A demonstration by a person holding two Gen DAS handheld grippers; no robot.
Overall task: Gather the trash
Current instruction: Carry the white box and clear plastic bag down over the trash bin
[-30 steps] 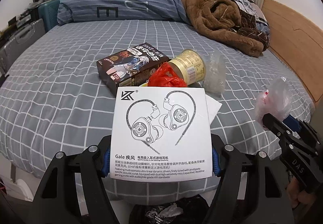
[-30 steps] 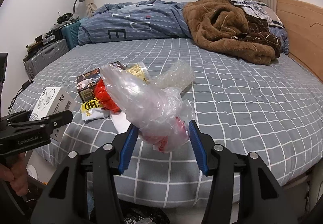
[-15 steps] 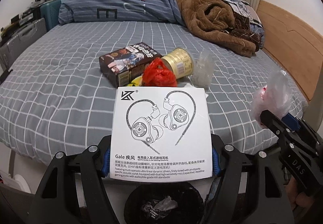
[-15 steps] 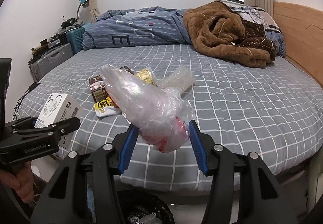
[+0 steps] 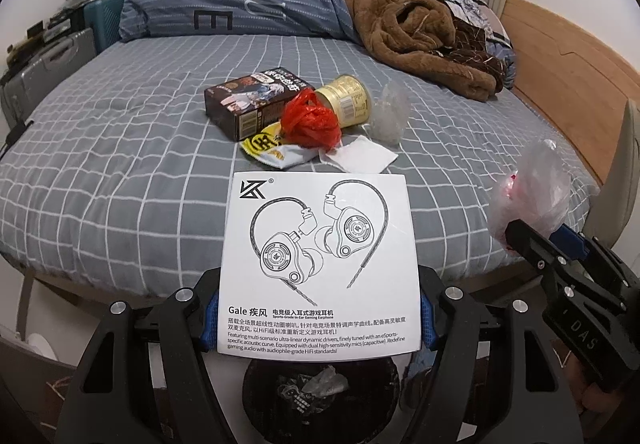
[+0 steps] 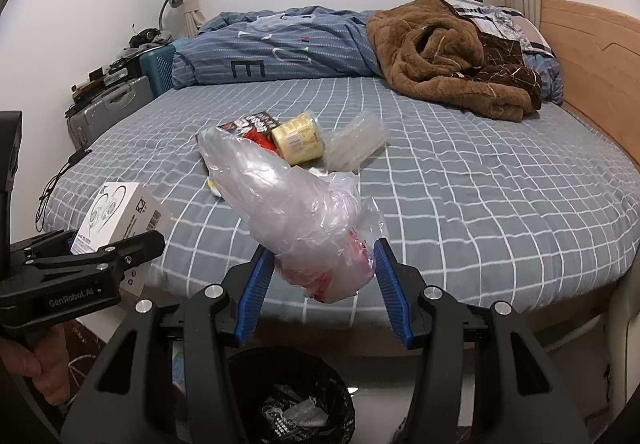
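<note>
Grey bedding with a white grid pattern covers the bed (image 5: 120,171), its weave soft and slightly rumpled, with a striped blue duvet (image 5: 240,7) and a fuzzy brown blanket (image 5: 416,27) heaped toward the far side against a smooth wooden headboard (image 5: 568,71). Near the middle of the bed lies a cluster of litter: a dark rectangular carton (image 5: 248,103) with glossy print, a crumpled red plastic bag (image 5: 310,121), a cream cylindrical can (image 5: 348,101) on its side, a wad of clear bubble wrap (image 5: 390,115), a yellow-and-white wrapper (image 5: 268,149) and a flat white paper square (image 5: 360,159).

The left tongs (image 5: 320,316) clamp a flat, stiff white earphone box (image 5: 320,264) by its two side edges, blue pads pressed against the cardboard; the box stands up between the fingers, printed face toward the camera. The right tongs (image 6: 324,276) pinch a crinkled translucent plastic bag (image 6: 296,211) with reddish marks at its lower end, the film bulging up and away from the pads.

Both held pieces hang off the near edge of the bed, above a round bin lined with a black bag (image 6: 288,400) on the floor, which already contains scraps. The rest of the litter lies well beyond both tongs.
</note>
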